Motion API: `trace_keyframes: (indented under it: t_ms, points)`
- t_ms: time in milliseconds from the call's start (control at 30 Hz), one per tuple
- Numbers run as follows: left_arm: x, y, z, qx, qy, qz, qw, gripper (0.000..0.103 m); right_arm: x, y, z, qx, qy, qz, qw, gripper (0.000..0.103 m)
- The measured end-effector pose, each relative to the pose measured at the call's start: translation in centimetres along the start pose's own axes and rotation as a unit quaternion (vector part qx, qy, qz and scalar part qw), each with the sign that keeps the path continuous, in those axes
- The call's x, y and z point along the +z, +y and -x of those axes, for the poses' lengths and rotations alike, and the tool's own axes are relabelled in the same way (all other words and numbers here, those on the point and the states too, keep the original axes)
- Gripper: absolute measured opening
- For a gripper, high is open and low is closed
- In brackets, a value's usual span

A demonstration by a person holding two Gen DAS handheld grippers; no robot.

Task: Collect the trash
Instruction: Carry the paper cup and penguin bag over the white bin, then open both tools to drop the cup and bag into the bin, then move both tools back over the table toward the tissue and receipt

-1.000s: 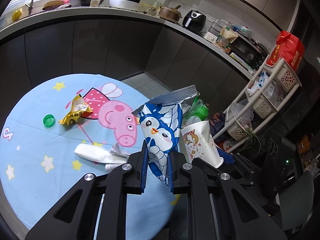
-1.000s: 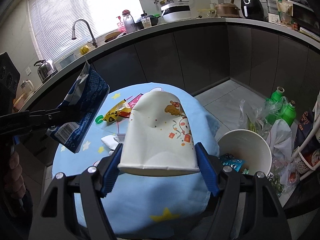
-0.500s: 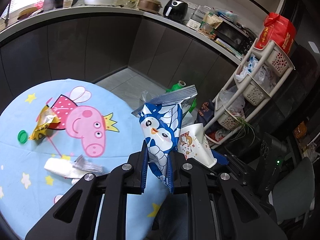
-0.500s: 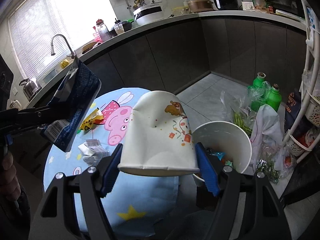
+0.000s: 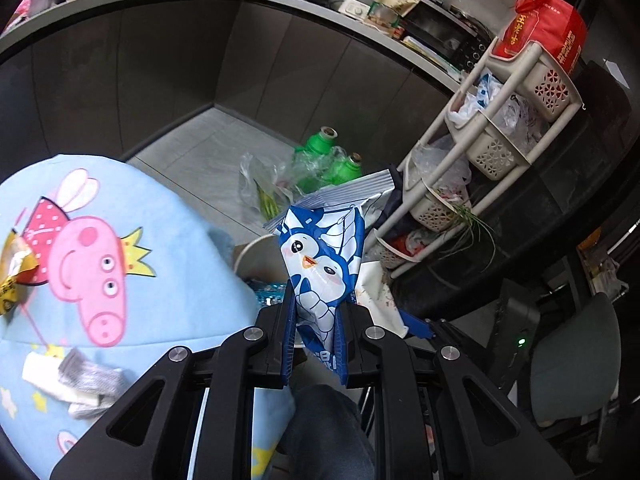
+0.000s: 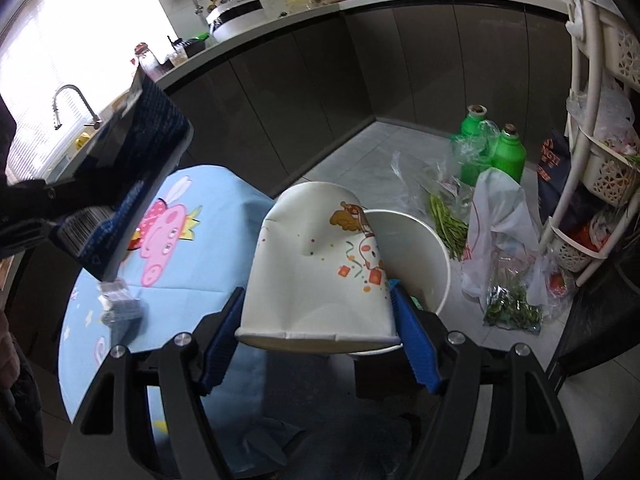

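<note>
Trash in both grippers right now, one piece each! Left gripper (image 5: 314, 332) is clamped tight on one blue-and-white penguin snack bag (image 5: 322, 256), the bag standing up between the fingers with its torn silver top flaring above. Right gripper (image 6: 320, 332) has its jaws spread wide and pressed on one crumpled white paper cup (image 6: 316, 264), base toward the camera, cartoon print on its side. In the right wrist view the snack bag shows again up and to the left (image 6: 132, 172), dark against the window.

Just past the cup, slightly right, sits one white bin (image 6: 420, 248), mouth open, a bit of teal wrapper showing inside. In the left wrist view the bin's rim (image 5: 256, 246) peeks out just behind and left of the bag.

Left of both grippers, the round table with its light blue pig-print cloth (image 5: 168, 240) carries what's left: one yellow wrapper (image 5: 14, 268) at the far left edge, and a little heap of white and grey paper scraps (image 5: 76, 380) nearer the fingers; how many pieces, I can't tell.

Further out beyond the bin: two green bottles (image 6: 508, 152) on the floor, one white plastic bag (image 6: 500, 220), loose greens in clear plastic, and one tiered white basket rack (image 5: 500, 128) to the right.
</note>
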State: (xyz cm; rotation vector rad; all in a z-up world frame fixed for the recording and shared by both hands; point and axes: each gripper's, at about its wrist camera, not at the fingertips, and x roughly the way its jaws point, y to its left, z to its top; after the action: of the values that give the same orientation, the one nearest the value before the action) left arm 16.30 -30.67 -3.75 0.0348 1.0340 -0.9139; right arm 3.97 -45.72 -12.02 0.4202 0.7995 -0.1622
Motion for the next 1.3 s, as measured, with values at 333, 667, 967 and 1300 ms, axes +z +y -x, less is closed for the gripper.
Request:
trace_keyframes:
  t_ms: [333, 667, 967, 1300]
  points:
    - [1.4, -0.6, -7.5, -0.013, 0.052, -0.014, 0.9985, 0.015, -0.6, -3.5, -6.1, -0.023, 0.045, -0.006, 0.999, 0.073]
    - [1.2, 0.8, -10.6, 0.025, 0.032, -0.005, 0.9992, 0.082, -1.2, -3.2, -9.2, -0.029, 0.057, 0.073, 0.995, 0.099]
    - [1.1, 1.1, -7.7, 0.058, -0.011, -0.002, 0.9983, 0.094, -1.6, -4.0, -7.2, -0.021, 0.046, 0.043, 0.998, 0.099]
    - [0.4, 0.5, -1.2, 0.076, -0.058, 0.007, 0.9954, 0.094, -0.2, -0.3, -2.7, -0.008, 0.011, 0.068, 0.998, 0.100]
